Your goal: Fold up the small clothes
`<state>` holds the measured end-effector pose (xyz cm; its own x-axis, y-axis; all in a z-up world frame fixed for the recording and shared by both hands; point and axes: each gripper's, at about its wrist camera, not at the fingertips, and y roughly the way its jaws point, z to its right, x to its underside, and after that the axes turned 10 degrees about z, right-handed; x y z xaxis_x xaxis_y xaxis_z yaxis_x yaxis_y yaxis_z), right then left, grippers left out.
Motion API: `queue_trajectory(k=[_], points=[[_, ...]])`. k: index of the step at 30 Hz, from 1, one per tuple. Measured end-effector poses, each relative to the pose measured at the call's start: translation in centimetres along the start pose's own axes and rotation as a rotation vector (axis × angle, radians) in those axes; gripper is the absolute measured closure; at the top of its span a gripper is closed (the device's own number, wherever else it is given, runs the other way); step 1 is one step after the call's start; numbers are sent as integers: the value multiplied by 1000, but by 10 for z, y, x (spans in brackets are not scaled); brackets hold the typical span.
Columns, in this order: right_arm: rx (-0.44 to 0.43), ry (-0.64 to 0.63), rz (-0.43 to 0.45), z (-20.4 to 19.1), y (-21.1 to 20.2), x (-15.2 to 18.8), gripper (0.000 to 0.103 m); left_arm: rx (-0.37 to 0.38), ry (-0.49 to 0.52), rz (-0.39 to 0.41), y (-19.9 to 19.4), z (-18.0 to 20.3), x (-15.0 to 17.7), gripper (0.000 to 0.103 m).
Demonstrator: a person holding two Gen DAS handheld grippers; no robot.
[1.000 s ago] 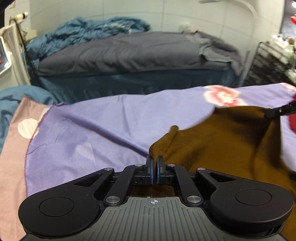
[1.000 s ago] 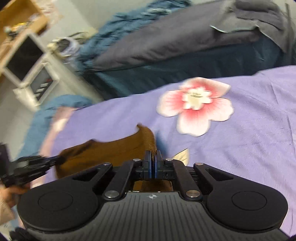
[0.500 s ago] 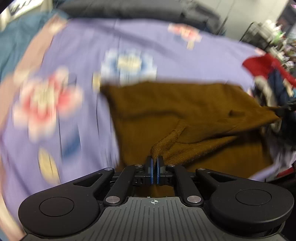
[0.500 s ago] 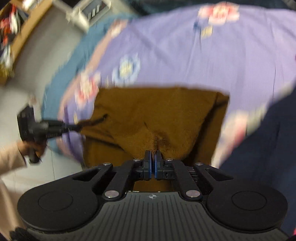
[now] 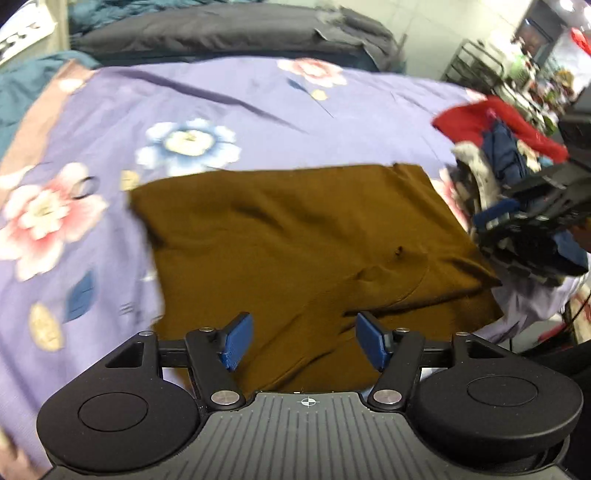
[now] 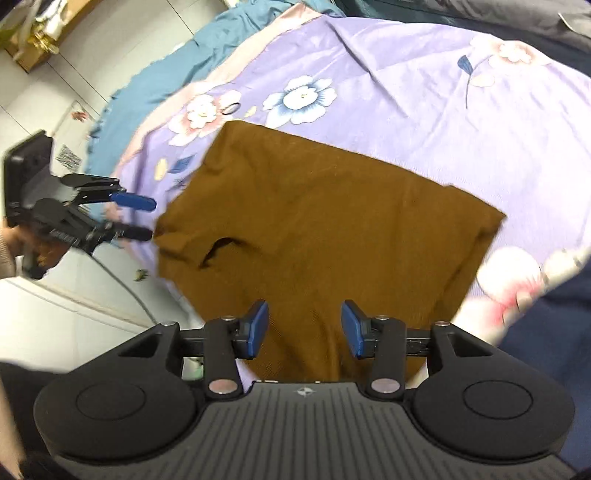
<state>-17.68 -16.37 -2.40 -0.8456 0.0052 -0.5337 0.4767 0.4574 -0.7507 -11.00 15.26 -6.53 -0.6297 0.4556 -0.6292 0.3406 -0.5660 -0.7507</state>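
Note:
A brown knit garment (image 5: 295,243) lies spread flat on the purple flowered bedsheet (image 5: 229,99); it also shows in the right wrist view (image 6: 332,221). My left gripper (image 5: 304,341) is open and empty, just above the garment's near edge. My right gripper (image 6: 304,328) is open and empty over the garment's near edge on its side. The left gripper shows at the left in the right wrist view (image 6: 136,218), open beside the garment's corner. The right gripper shows at the right in the left wrist view (image 5: 495,218).
A pile of red, navy and white clothes (image 5: 495,147) lies at the sheet's right end. A grey-covered bed (image 5: 221,33) stands behind. A wire rack (image 5: 476,66) is at the back right. The floor (image 6: 55,295) lies beyond the bed's edge.
Both grippers were shut on the brown garment and carried it down onto the sheet. Now both have opened and let go, and the garment lies flat.

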Motion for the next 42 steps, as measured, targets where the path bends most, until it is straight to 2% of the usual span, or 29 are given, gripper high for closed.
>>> queue_trajectory(k=[3,4,5,6,8,9,11,15,16,17,18,20,21,22,26,30,33,36,39,42], points=[[37,-12,-82,6,33,7,68,-37,123,-77,36,21,7,0],[52,-18,-119,6,40,11,86,-59,151,-122,48,23,11,7],[51,-19,-138,5,42,16,98,-62,165,-160,54,24,16,24],[29,-22,-126,0,36,19,98,-64,176,-165,53,26,19,22],[-11,-50,-123,-8,22,21,98,-38,161,-145,39,25,21,32],[-6,-72,-140,-13,17,23,98,-30,141,-137,30,23,22,33],[19,-108,-165,-20,11,26,98,-44,123,-132,16,22,27,34],[-4,-118,-238,-31,12,32,98,-56,79,-192,7,23,41,33],[-4,-126,-260,-34,16,34,96,-62,73,-211,7,22,47,32],[6,-137,-270,-36,17,38,93,-65,69,-231,7,21,54,25],[17,-149,-278,-38,20,39,92,-68,65,-250,8,21,59,24],[24,-166,-296,-42,24,44,77,-85,62,-285,13,20,63,22],[27,-169,-295,-43,23,44,77,-87,69,-294,12,23,70,22],[26,-167,-293,-41,23,43,77,-87,76,-288,10,26,70,22],[37,-155,-282,-34,14,42,76,-87,103,-224,-4,43,61,3],[58,-147,-260,-31,12,39,69,-101,122,-153,-4,70,42,0],[75,-148,-249,-29,9,37,68,-115,145,-96,1,96,29,0],[84,-131,-231,-25,5,34,68,-144,230,-53,11,129,21,0],[111,-117,-204,-17,-8,29,59,-166,314,-49,26,159,17,0],[129,-115,-190,-12,-15,23,58,-160,356,-61,37,181,19,0]])
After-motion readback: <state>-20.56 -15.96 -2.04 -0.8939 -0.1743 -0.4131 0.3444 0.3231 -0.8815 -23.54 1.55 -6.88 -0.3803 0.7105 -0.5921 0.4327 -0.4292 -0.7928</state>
